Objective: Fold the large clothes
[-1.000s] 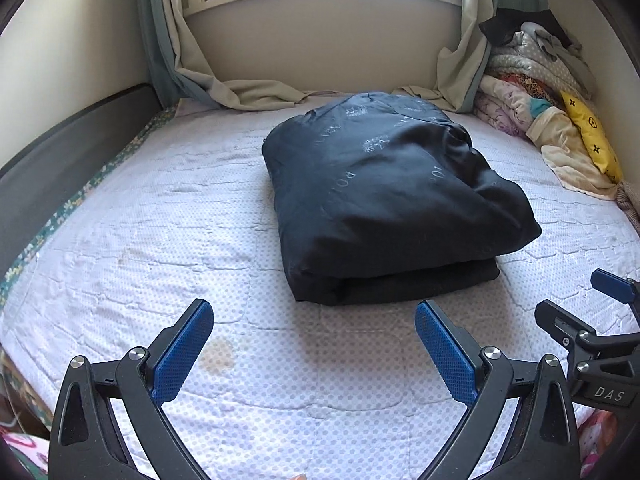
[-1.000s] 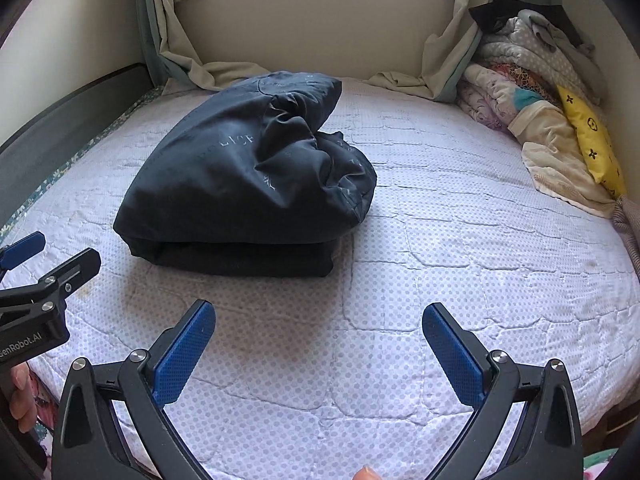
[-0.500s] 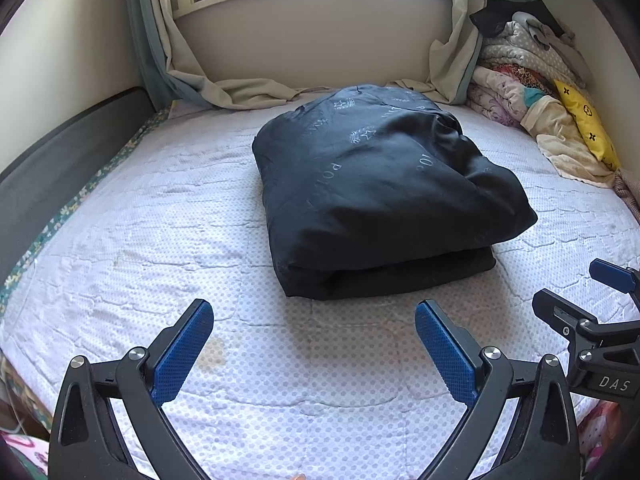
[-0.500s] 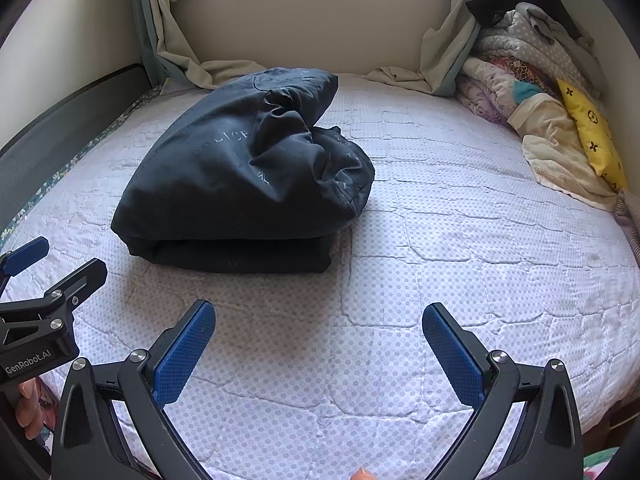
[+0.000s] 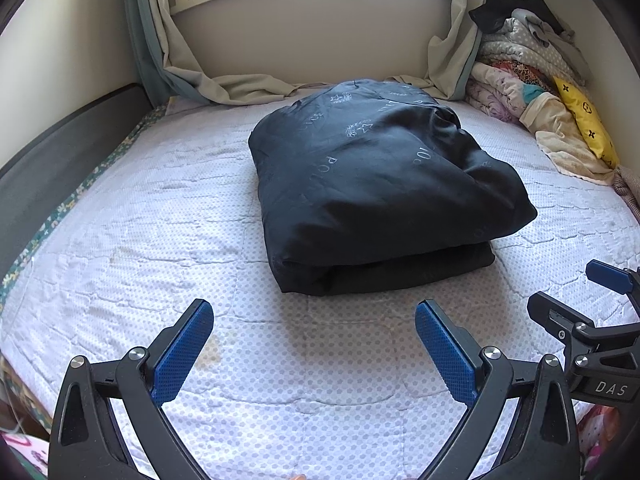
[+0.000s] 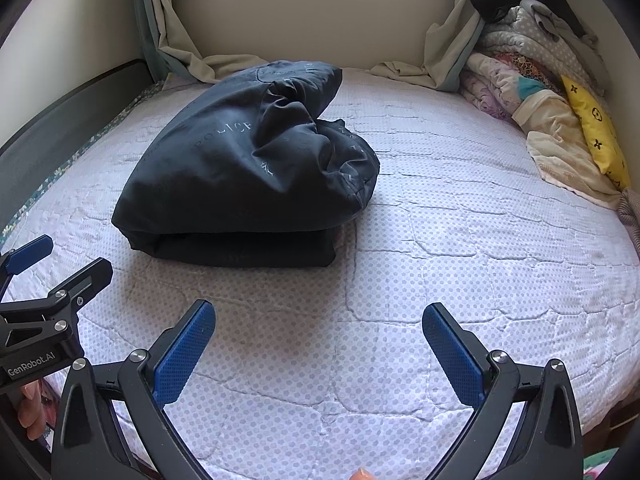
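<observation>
A large dark navy garment [image 5: 372, 184] with pale printed lettering lies folded into a thick bundle in the middle of the bed; in the right wrist view the garment [image 6: 248, 168] sits left of centre. My left gripper [image 5: 314, 316] hovers open over the mattress just in front of the bundle's near edge, holding nothing. My right gripper [image 6: 318, 316] is open too, to the right of the bundle and a little back from it. Each gripper shows at the edge of the other's view: the right gripper [image 5: 580, 300] low on the right, the left gripper [image 6: 56, 264] low on the left.
The white quilted mattress [image 5: 120, 248] has a dark bed rail [image 5: 60, 140] along its left side. Curtains [image 5: 224, 84] drape onto the bed under the window. Piled blankets [image 6: 532, 68] and a yellow pillow [image 6: 600, 136] fill the far right corner.
Both grippers have drifted slightly nearer the folded garment and tilted a little; the garment itself has not moved, and both stay open.
</observation>
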The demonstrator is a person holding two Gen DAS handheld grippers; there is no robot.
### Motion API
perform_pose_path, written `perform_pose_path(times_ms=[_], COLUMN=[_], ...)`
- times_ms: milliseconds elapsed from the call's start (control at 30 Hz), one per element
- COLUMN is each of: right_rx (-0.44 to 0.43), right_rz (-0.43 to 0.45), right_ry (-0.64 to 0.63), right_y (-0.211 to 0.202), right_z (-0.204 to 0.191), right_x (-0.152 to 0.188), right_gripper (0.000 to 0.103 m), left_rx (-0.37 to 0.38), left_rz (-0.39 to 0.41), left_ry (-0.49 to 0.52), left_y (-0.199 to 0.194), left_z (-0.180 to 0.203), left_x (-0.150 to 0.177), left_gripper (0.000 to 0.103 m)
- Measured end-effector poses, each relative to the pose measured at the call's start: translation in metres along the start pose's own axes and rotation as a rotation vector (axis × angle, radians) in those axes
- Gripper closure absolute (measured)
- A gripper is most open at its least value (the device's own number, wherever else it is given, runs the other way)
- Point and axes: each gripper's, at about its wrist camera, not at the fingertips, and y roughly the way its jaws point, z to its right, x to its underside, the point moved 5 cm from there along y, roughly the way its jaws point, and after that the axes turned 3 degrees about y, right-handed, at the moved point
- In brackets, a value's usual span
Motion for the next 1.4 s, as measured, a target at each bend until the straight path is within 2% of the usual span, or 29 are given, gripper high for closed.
perform_pose_path(times_ms=[700, 1400], right_rx=[-0.003, -0.002], right_rz=[-0.006, -0.001], right_ry=[-0.001, -0.011], right_y=[0.0015, -0.0001], right_z=[0.0011, -0.0045], right_x=[0.0014, 0.0035], right_gripper=[0.0, 0.0], left_rx=[-0.01, 0.028], left_rz=[-0.004, -0.007], left_ry=[0.0, -0.021], left_y=[0.0022, -0.0015], left_z=[-0.0002, -0.0028], left_x=[0.0015, 0.0014], left_gripper=[0.001, 0.001])
